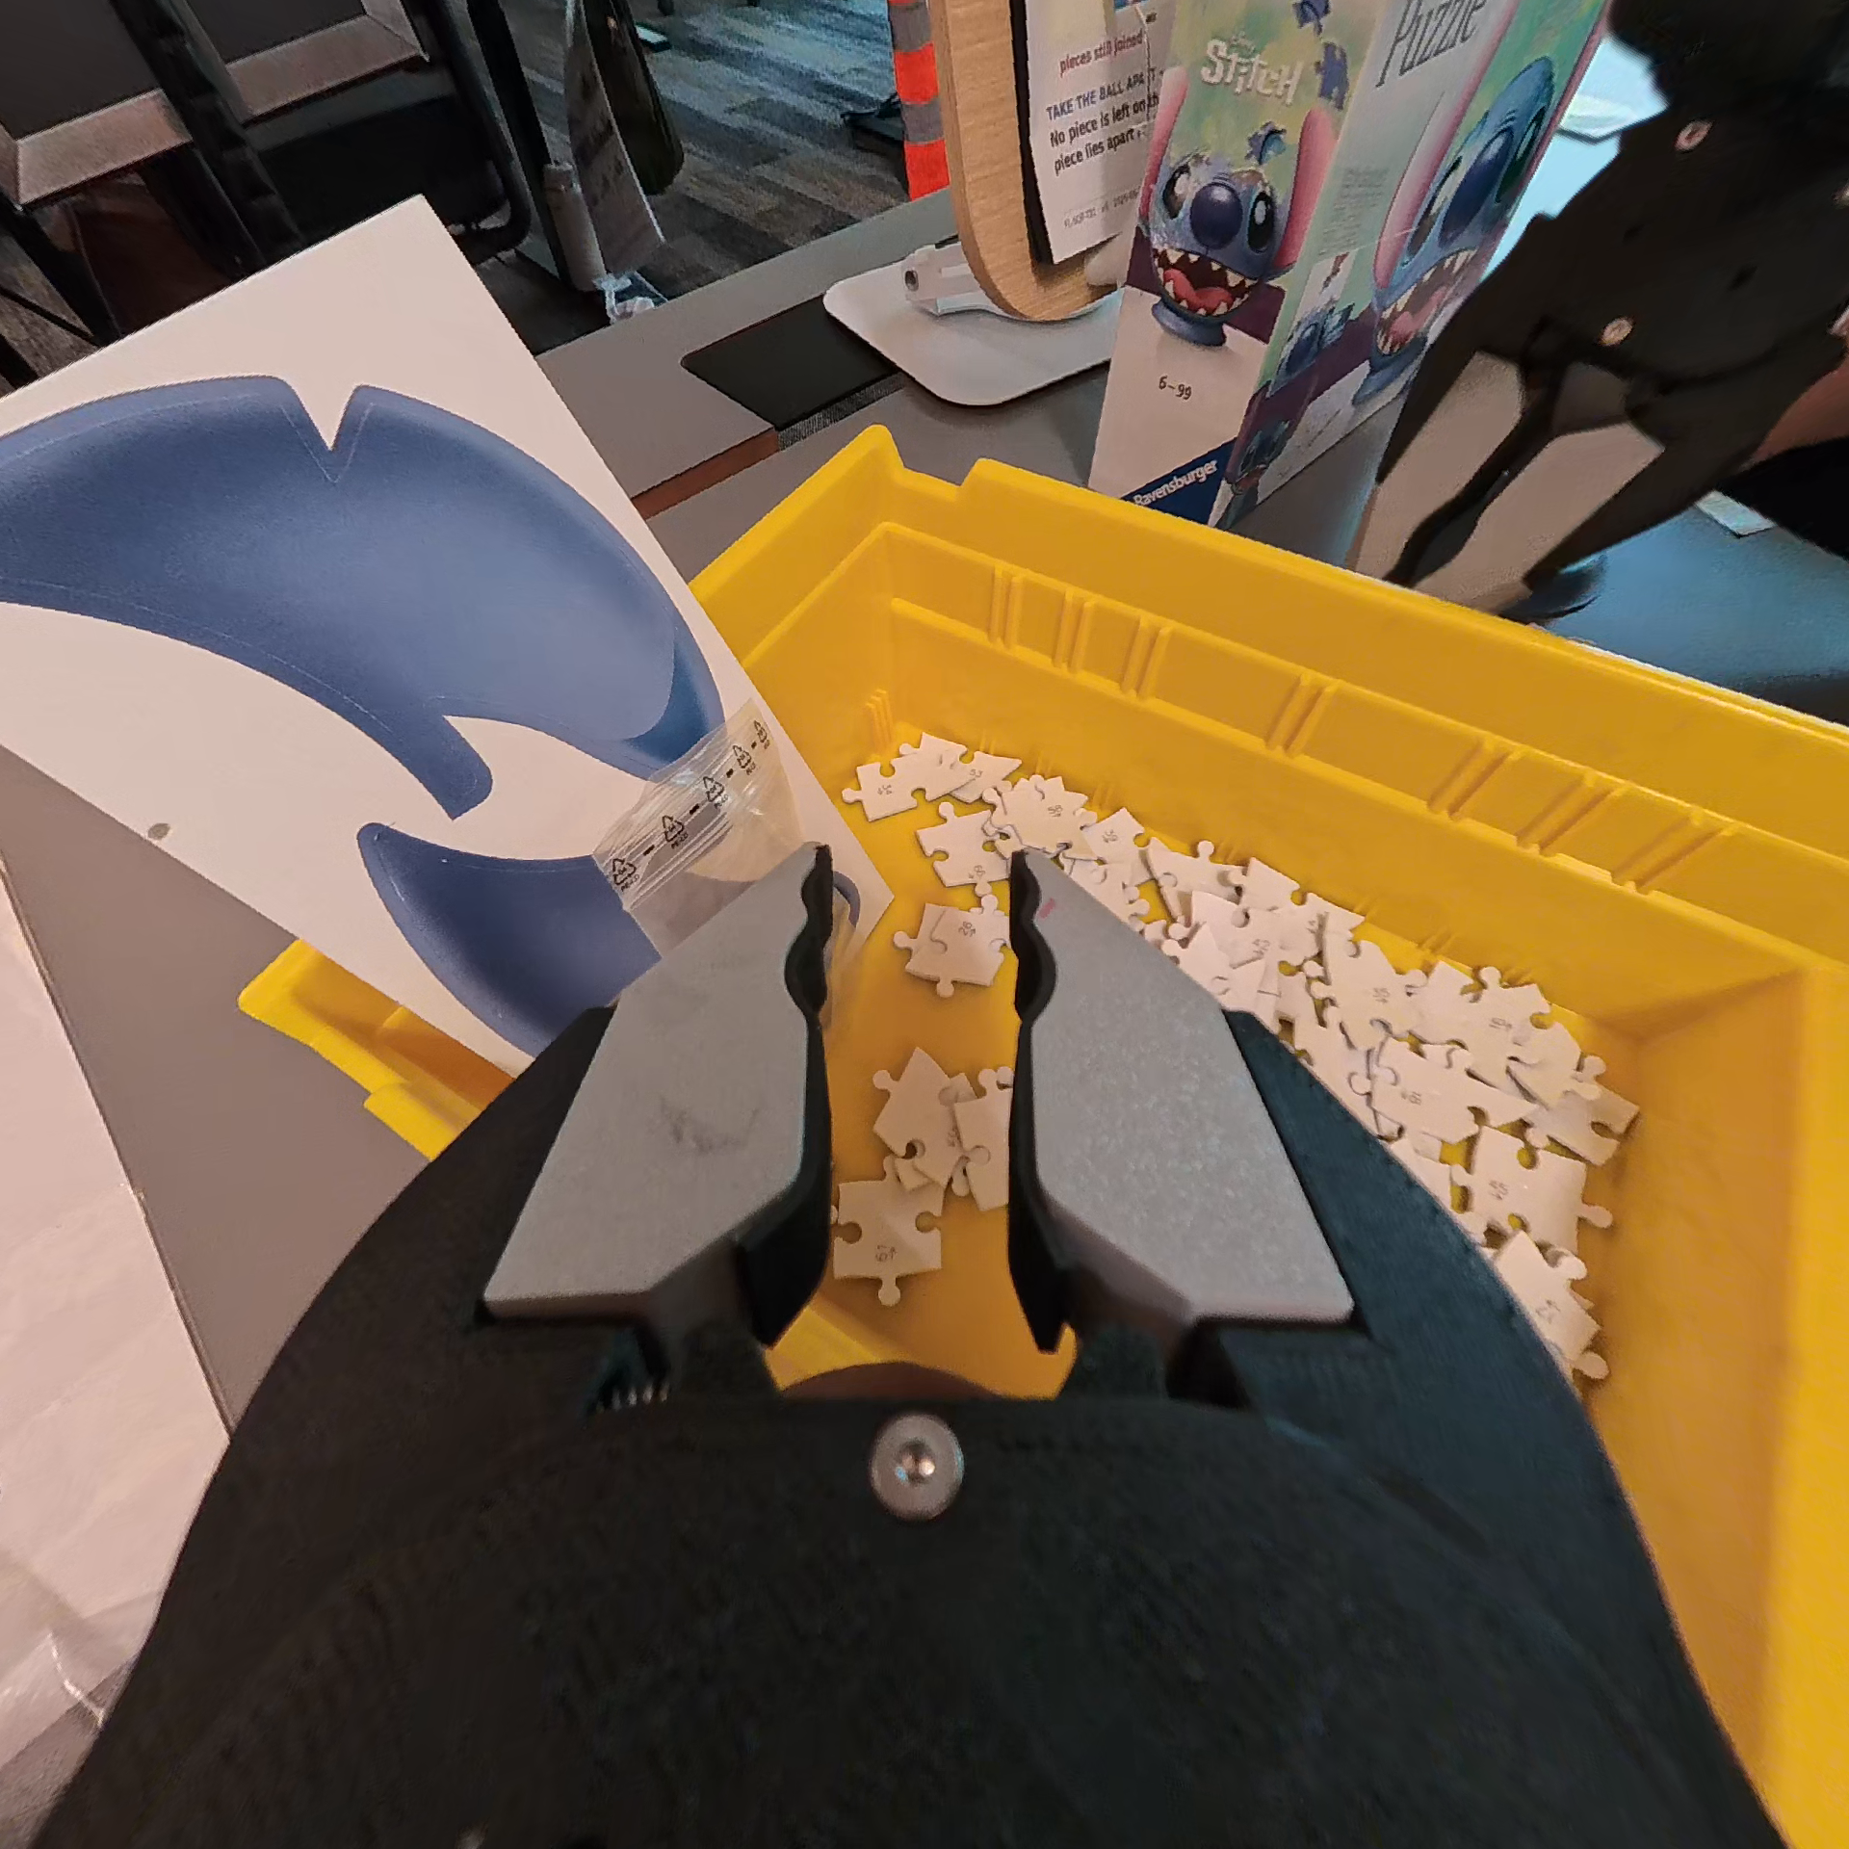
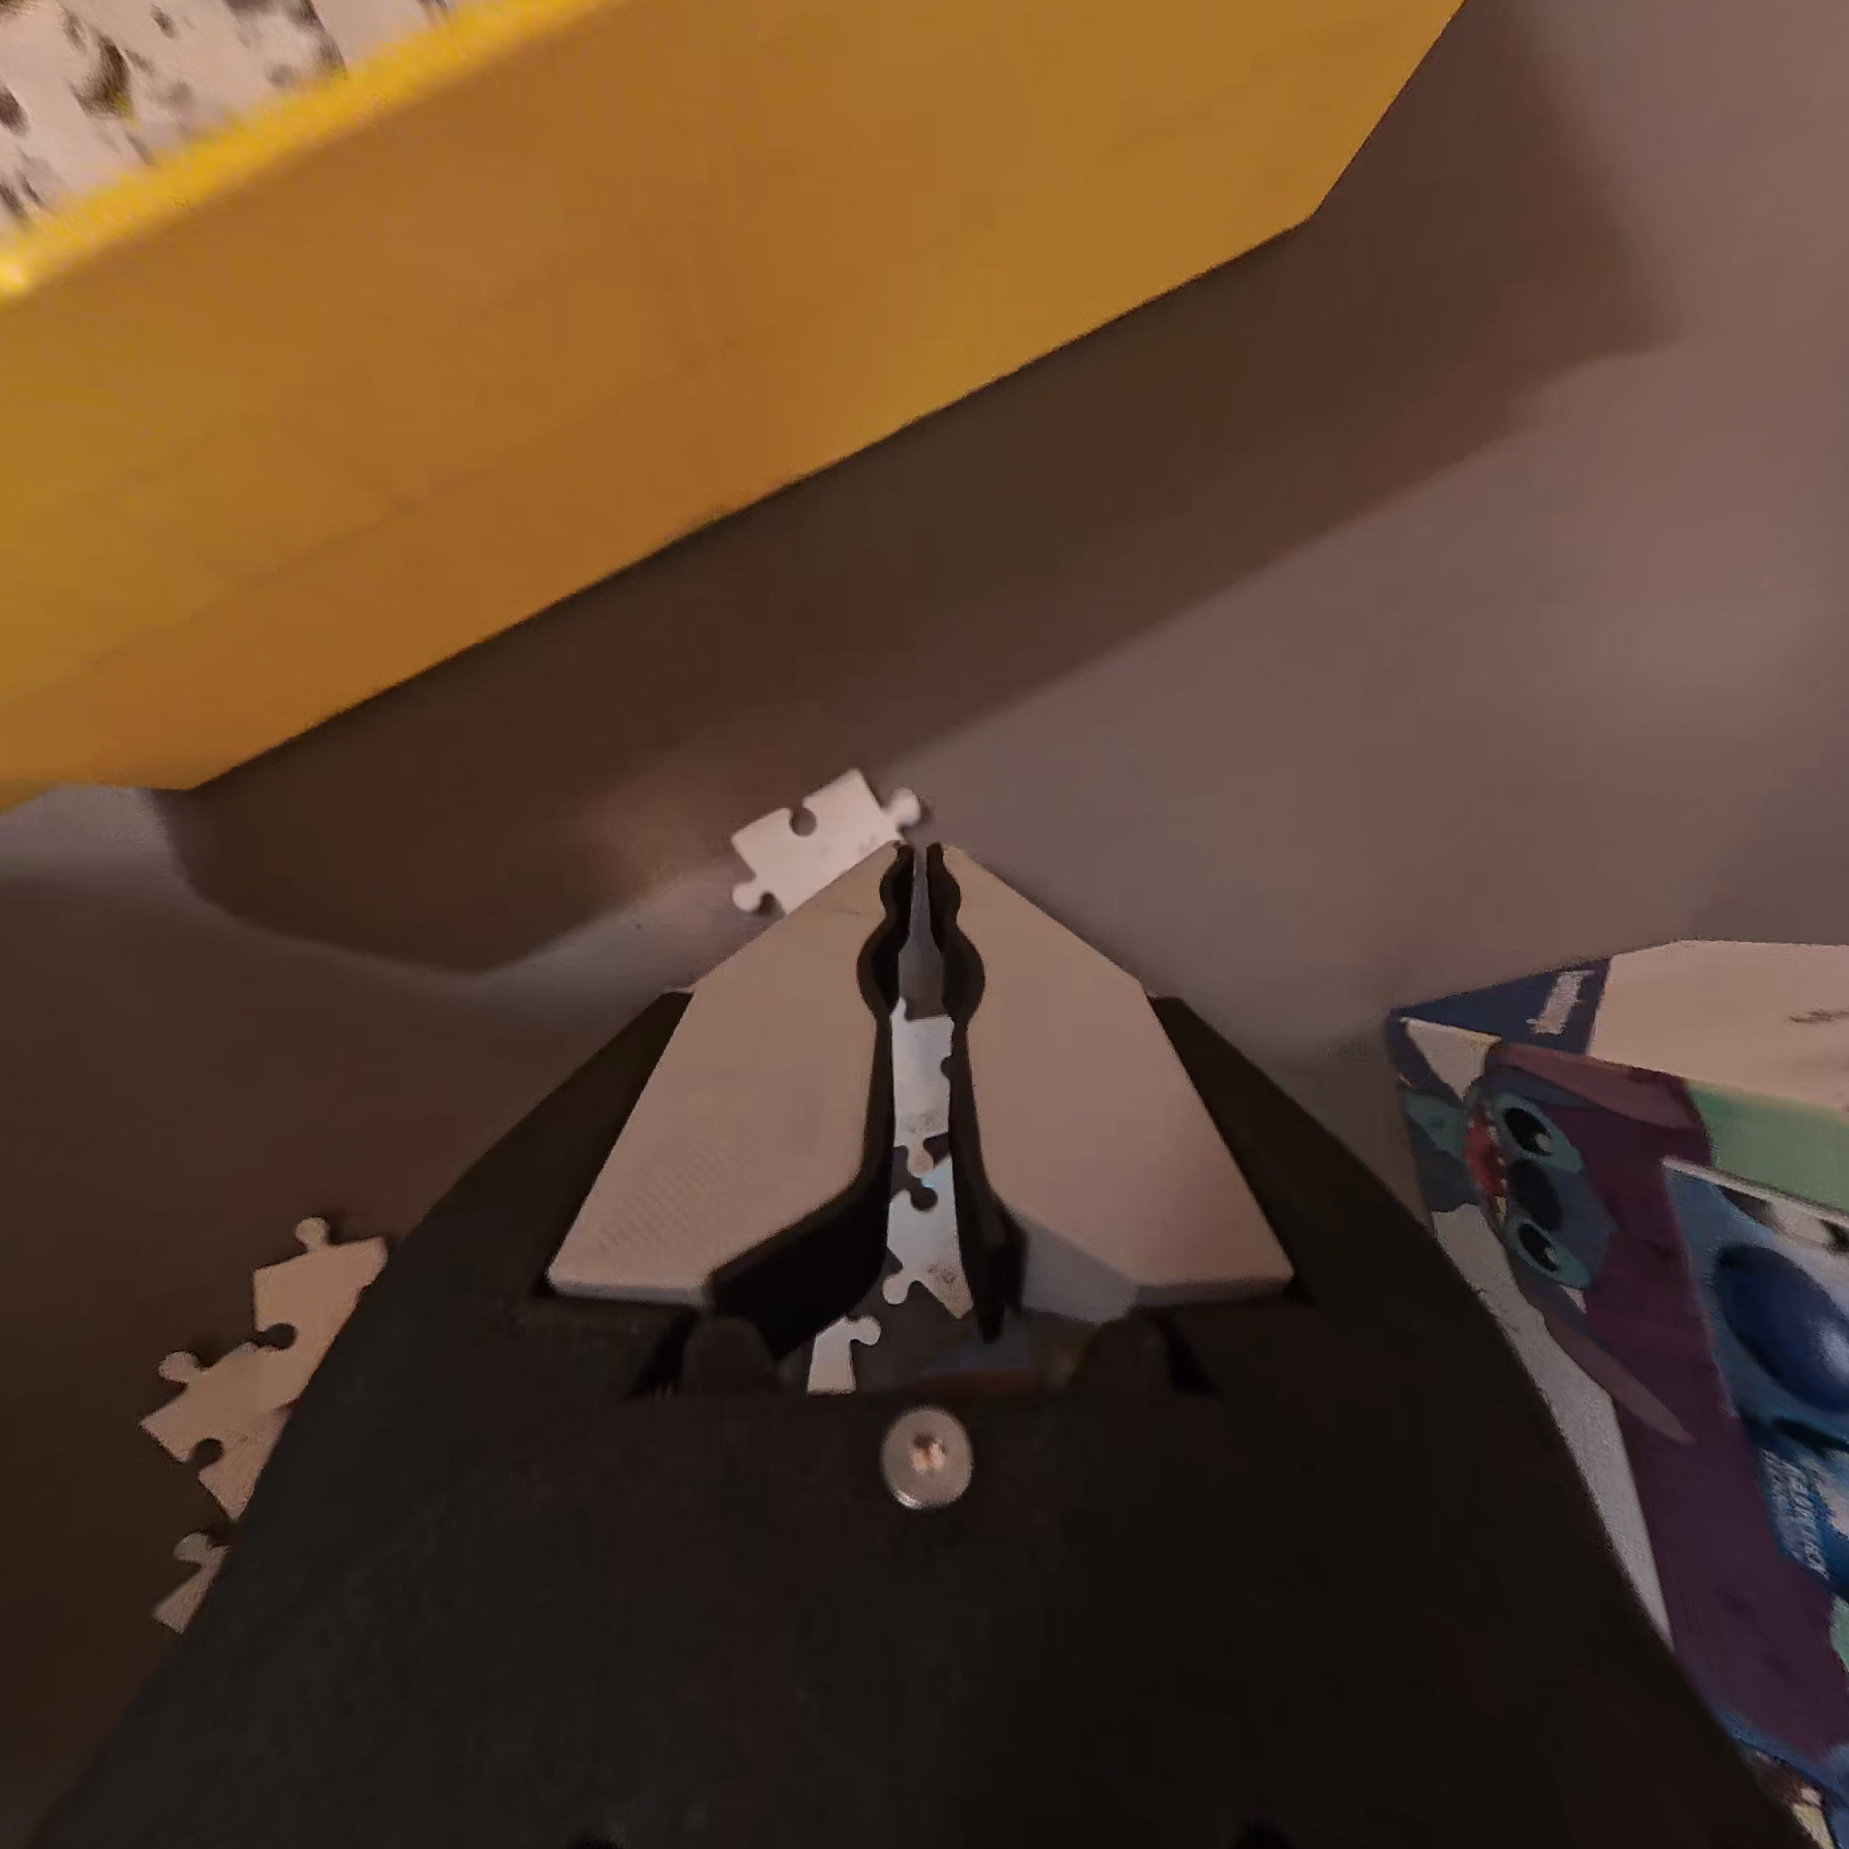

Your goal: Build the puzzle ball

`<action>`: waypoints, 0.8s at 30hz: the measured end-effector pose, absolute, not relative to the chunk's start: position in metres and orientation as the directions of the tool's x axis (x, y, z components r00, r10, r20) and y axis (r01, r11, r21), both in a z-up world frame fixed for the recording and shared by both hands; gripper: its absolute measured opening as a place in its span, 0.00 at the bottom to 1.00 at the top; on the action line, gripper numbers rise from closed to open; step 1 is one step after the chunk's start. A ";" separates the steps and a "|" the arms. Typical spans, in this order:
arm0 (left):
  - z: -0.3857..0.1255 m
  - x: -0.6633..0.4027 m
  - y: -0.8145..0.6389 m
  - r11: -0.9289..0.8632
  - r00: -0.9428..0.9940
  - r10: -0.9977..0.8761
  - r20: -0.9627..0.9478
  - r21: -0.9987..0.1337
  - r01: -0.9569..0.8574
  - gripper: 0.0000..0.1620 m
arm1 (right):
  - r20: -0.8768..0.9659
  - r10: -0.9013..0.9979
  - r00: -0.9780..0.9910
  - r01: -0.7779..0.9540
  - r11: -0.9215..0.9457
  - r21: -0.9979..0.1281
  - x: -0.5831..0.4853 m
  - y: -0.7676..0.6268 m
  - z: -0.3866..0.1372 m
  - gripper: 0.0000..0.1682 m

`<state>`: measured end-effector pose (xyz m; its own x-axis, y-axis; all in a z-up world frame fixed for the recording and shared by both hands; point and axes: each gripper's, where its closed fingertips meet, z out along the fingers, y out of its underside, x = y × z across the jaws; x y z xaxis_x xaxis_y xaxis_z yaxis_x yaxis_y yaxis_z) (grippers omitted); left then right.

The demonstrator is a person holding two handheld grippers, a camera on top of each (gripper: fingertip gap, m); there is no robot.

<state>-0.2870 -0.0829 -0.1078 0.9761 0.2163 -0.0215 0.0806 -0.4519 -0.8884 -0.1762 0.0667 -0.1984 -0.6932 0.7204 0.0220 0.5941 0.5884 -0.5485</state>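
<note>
My left gripper is open and empty, held above the near left part of a yellow bin. Several white puzzle pieces lie face down on the bin floor, some right under the fingers. My right gripper is low over the grey table just outside the bin wall. It is shut, with a thin grey sliver of a puzzle piece pinched between its pads. A white piece shows just past its tips. Joined pieces show through the gap below.
A white card with blue shapes and a clear plastic bag lean on the bin's left edge. The puzzle box stands behind the bin and also shows in the right wrist view. Loose pieces lie on the table. A sign stand is behind. My hands' fingertips stand some 20 cm from each other.
</note>
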 end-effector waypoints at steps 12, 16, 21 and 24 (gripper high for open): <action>-0.108 -0.286 -0.083 -0.455 0.977 0.214 -0.025 -0.887 0.077 0.20 | -0.027 0.688 -0.726 0.602 0.616 -0.508 -0.164 0.064 -0.209 0.00; -0.108 -0.286 -0.083 -0.456 0.977 0.214 -0.025 -0.887 0.077 0.20 | -0.034 0.677 -0.735 0.599 0.625 -0.501 -0.160 0.063 -0.209 0.00; -0.108 -0.286 -0.083 -0.456 0.976 0.214 -0.025 -0.887 0.077 0.20 | -0.073 0.630 -0.773 0.571 0.641 -0.512 -0.150 0.052 -0.205 0.00; -0.108 -0.286 -0.083 -0.456 0.976 0.214 -0.026 -0.887 0.076 0.20 | -0.051 0.659 -0.750 0.578 0.617 -0.533 -0.157 0.055 -0.196 0.00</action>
